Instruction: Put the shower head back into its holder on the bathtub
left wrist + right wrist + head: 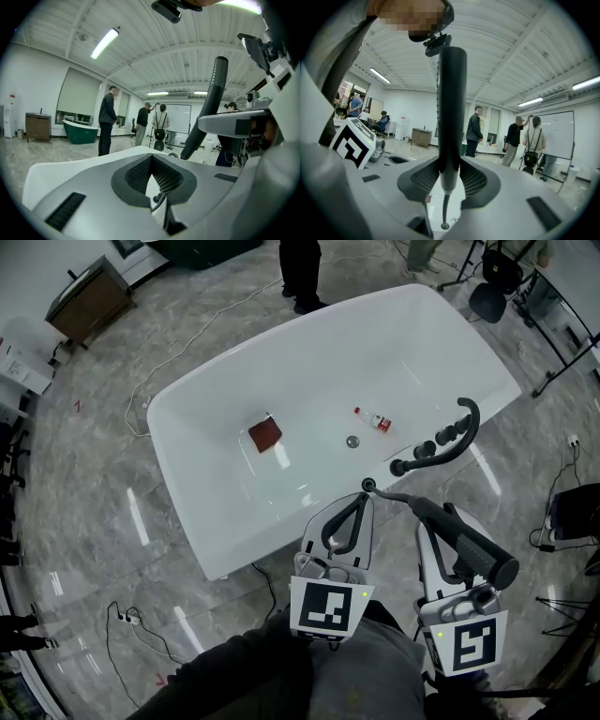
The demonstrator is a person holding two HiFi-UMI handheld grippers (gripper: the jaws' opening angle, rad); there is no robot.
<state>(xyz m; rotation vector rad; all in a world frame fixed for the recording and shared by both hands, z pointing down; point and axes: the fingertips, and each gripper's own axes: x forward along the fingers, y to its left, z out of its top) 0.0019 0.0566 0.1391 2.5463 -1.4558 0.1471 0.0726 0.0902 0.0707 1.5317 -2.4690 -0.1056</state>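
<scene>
My right gripper [441, 521] is shut on the black shower head [464, 545], which lies slanted above the white bathtub's [234, 512] near rim. In the right gripper view the wand [451, 117] stands upright between the jaws. Its thin hose [442, 211] drops to a small round fitting below. In the head view that hose runs to a black round socket [368, 486] on the rim. My left gripper [361, 499] hovers just beside that socket, shut and holding nothing. From the left gripper view the wand [208, 108] rises at the right.
A curved black faucet with knobs [441, 442] sits on the rim just beyond the socket. Inside the tub lie a red-brown block [265, 435], a small bottle [373, 419] and the drain [352, 441]. A person [300, 273] stands past the far rim. Cables [127, 617] trail on the floor.
</scene>
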